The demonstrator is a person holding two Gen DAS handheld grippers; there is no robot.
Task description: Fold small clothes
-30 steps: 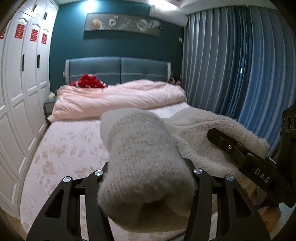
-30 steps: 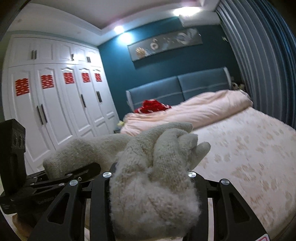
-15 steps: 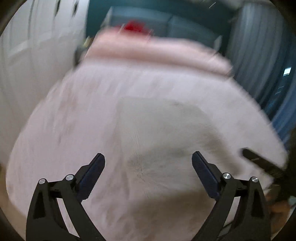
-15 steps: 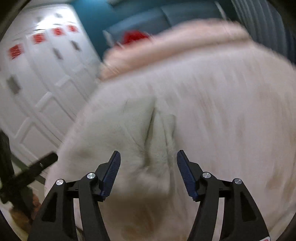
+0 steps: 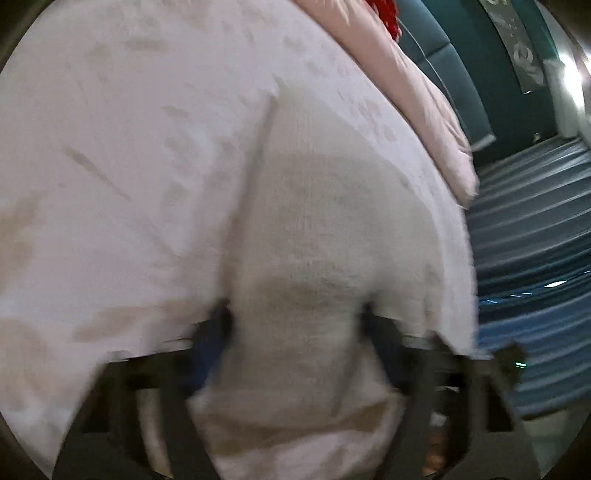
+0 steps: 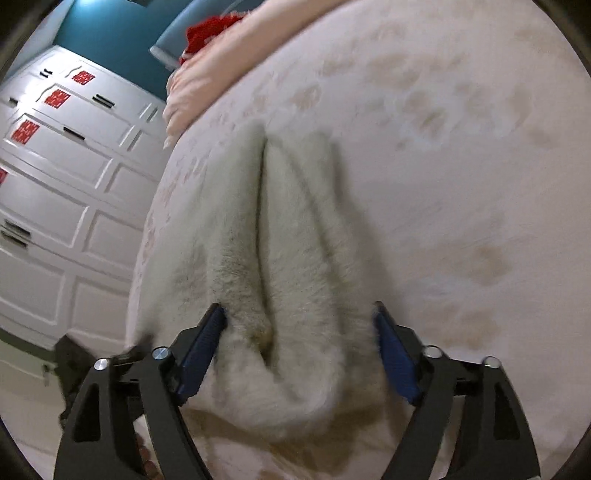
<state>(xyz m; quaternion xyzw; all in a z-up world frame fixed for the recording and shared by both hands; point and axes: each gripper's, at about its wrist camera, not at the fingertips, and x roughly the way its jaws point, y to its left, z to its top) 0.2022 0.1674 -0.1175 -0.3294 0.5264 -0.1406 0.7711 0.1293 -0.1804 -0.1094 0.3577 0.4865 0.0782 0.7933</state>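
While both views are tilted and the left wrist view is blurred, the following can be listed.

Fluffy grey garment (image 6: 295,236): lies on the patterned bedsheet (image 6: 461,147), centre of the right wrist frame, with two long folds running from lower centre toward upper left. In the left wrist view the same garment (image 5: 317,258) fills the centre and lower centre.

Right gripper (image 6: 300,345): lower centre of its frame; blue-padded fingers (image 6: 201,349) spread apart on either side of the garment's near end, jaws released, one pad just touching the pile at left, the other just beside it at right.

Left gripper (image 5: 295,332): bottom of its frame, heavily blurred; fabric sits between the fingers, but whether they are clenched on it cannot be told.

Pink duvet (image 6: 229,62): upper left of the right wrist frame, at the far end of the sheet.

Red item (image 6: 210,29): top left, beside the duvet.

White wardrobe (image 6: 66,177): left edge, red emblems on its doors.

Blue curtains (image 5: 535,240): right side of the left wrist frame.
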